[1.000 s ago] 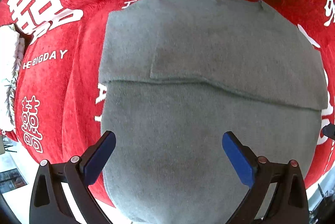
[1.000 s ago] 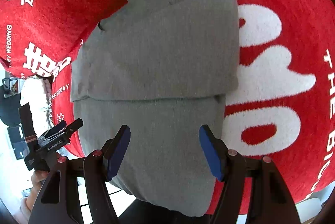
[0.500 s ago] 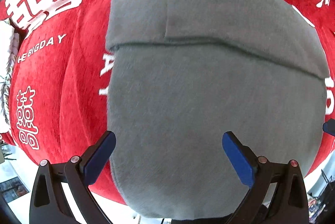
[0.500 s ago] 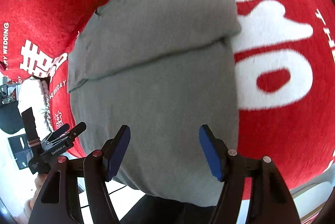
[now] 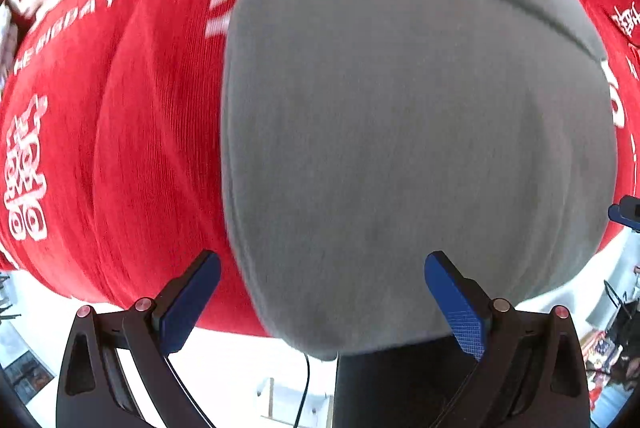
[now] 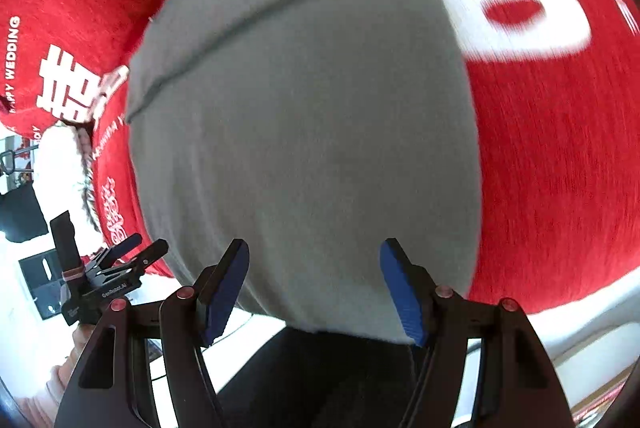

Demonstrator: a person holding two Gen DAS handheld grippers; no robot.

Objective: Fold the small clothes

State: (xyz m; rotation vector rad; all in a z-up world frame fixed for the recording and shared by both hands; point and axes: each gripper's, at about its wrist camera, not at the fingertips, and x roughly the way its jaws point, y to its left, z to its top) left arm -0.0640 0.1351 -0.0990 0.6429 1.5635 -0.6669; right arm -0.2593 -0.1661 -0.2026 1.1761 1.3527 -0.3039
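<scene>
A grey knit garment point(image 5: 400, 132) lies flat on the red cloth, its far part folded over with a fold edge across the top. It also fills the right wrist view point(image 6: 304, 132). Its near hem hangs over the table's front edge. My left gripper point(image 5: 320, 292) is open and empty, its blue pads either side of the garment's near left corner. My right gripper point(image 6: 314, 284) is open and empty over the near right part of the hem. The left gripper also shows in the right wrist view point(image 6: 120, 264).
The red cloth with white lettering point(image 5: 120, 132) covers the table; it also shows in the right wrist view point(image 6: 560, 164). A white fringed fabric point(image 6: 68, 164) lies at the far left. The table's front edge runs just under both grippers.
Both grippers have pulled back toward the near hem of the garment, so the fold edge has slid up in both views. Both stay open.
</scene>
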